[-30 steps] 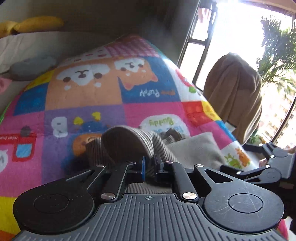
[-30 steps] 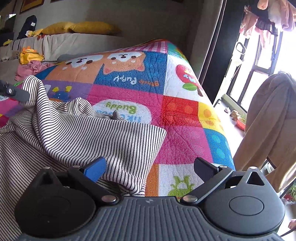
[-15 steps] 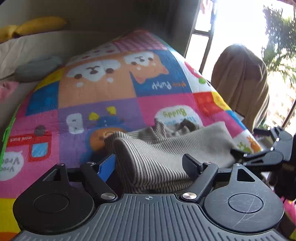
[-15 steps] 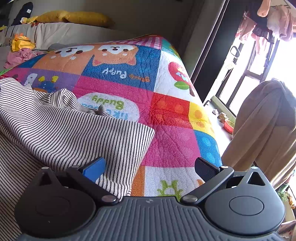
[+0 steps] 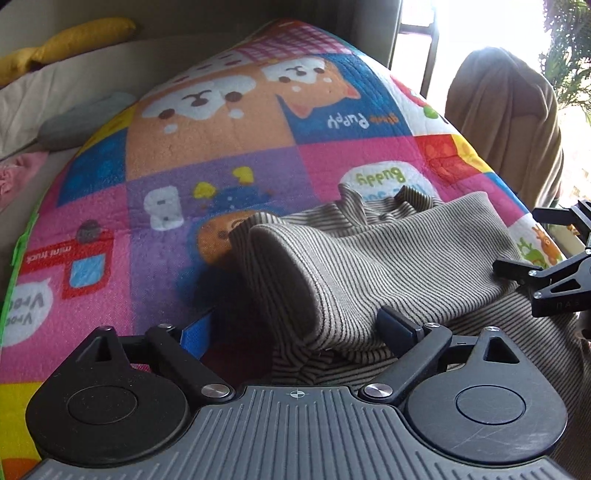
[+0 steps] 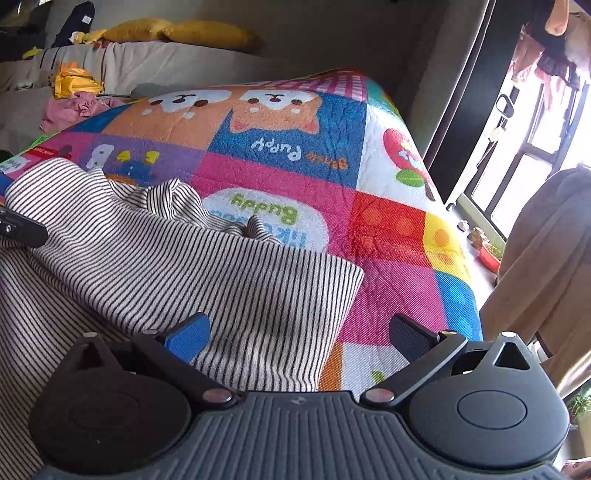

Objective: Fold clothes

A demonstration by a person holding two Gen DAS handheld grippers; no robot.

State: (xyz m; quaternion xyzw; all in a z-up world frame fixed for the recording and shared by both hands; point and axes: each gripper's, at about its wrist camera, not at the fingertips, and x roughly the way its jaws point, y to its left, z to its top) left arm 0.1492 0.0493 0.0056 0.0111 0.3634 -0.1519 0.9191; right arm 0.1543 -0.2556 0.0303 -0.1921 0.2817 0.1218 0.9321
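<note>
A black-and-white striped garment (image 5: 369, 273) lies on the colourful cartoon quilt (image 5: 221, 155), with one part folded over on top. My left gripper (image 5: 295, 328) is open, its jaws wide apart around the folded fabric's near edge. In the right wrist view the same striped garment (image 6: 192, 266) covers the left half of the quilt (image 6: 369, 229). My right gripper (image 6: 299, 336) is open at the garment's right edge, holding nothing. The right gripper's fingers (image 5: 517, 267) show at the right side of the left wrist view.
A brown cloth draped over a chair (image 5: 509, 122) stands beyond the quilt's right edge by the bright window. Yellow cushions (image 6: 184, 33), a yellow item (image 6: 75, 83) and pink clothes (image 6: 74, 109) lie on the sofa behind. The quilt's right edge (image 6: 461, 258) drops to the floor.
My left gripper was shut on the striped fabric, then opened and let it drop folded over onto the garment. The right gripper stayed open and shifted slightly.
</note>
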